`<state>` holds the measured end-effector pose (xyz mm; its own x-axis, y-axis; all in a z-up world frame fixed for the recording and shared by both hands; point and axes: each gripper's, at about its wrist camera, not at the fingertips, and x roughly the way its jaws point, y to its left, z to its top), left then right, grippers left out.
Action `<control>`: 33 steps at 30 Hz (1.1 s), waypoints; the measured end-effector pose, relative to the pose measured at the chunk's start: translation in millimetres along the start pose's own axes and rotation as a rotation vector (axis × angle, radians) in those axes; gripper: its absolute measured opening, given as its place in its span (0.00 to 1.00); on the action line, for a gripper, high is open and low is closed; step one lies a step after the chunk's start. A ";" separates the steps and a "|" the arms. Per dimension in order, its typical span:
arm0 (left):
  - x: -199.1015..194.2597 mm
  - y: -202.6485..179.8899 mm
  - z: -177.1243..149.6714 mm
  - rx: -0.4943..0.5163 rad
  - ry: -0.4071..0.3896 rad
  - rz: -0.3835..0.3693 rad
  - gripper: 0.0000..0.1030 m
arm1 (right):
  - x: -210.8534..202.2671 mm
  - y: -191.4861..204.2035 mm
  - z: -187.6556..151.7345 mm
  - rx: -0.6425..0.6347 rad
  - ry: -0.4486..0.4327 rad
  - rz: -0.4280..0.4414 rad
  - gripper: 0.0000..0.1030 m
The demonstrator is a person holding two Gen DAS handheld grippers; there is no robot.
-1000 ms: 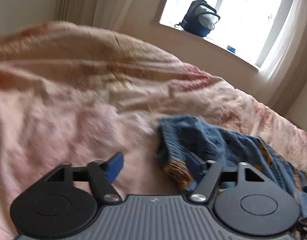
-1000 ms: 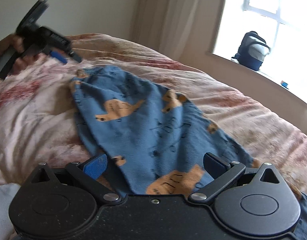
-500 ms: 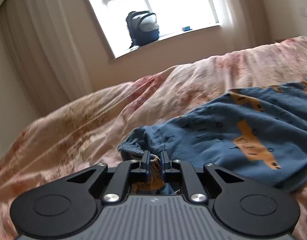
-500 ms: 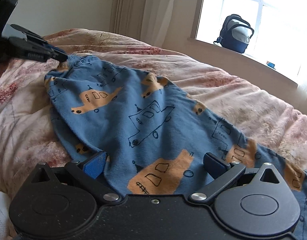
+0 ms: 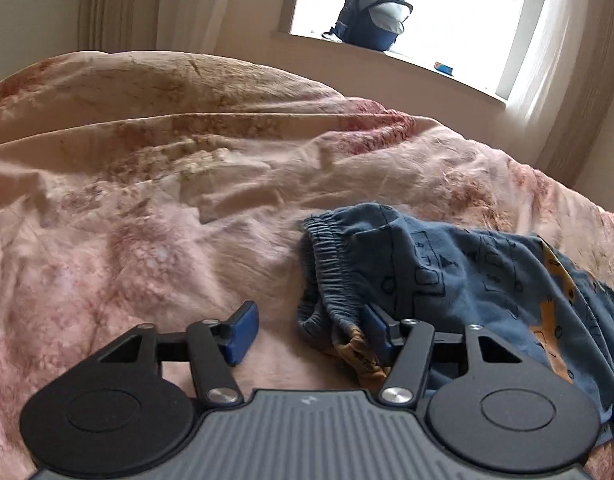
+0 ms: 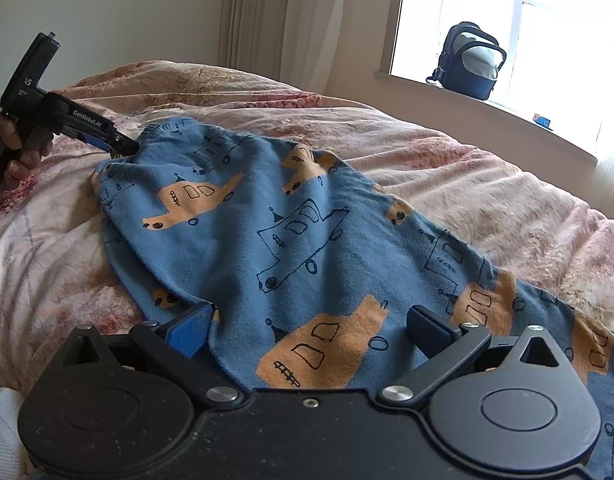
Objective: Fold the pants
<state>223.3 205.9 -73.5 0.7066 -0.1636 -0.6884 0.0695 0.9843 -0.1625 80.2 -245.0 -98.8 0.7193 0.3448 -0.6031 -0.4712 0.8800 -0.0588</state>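
The pants, blue with orange vehicle prints, lay spread across the pink bedspread of the bed, the gathered waistband at the end farther from the window. The left tongs sat at that waistband with their jaws opening; the bunched elastic hem lay against the right-hand pad, while the other pad stood clear of the pants over bare bedspread, so nothing was clamped. Seen from the right wrist camera, the same tongs touched the waistband corner, a hand behind them on the handle.

The right tongs were spread wide over the middle of the pants, cloth running between the pads, with no pinch visible.

The likely trouble lay at the waistband. The elastic was crumpled and doubled on itself, so a closing bite there could catch only one layer, or an extra fold, and the pants would then lift skewed. With neither pair of tongs gripping, any drag across the soft, rumpled bedspread could pull the pants out of their flat spread or snag the bedspread itself. The lower leg ends, toward the window side, ran out of view, so their lie could not be told.
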 end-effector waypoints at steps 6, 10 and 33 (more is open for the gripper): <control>-15.9 -20.2 3.8 0.103 0.110 0.068 0.65 | -0.6 -0.6 0.1 0.003 -0.001 0.001 0.99; -15.4 -14.2 0.9 0.032 0.150 0.011 0.31 | -0.6 -1.1 0.5 0.002 -0.003 0.003 0.99; -7.8 -6.6 -1.0 0.019 0.010 -0.029 0.11 | 138.4 6.3 197.3 -0.080 -0.094 0.558 0.82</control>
<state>216.6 200.6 -67.7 0.6968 -0.1931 -0.6908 0.1034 0.9801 -0.1696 277.5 -127.3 -25.7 0.3907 0.7812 -0.4869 -0.8275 0.5298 0.1859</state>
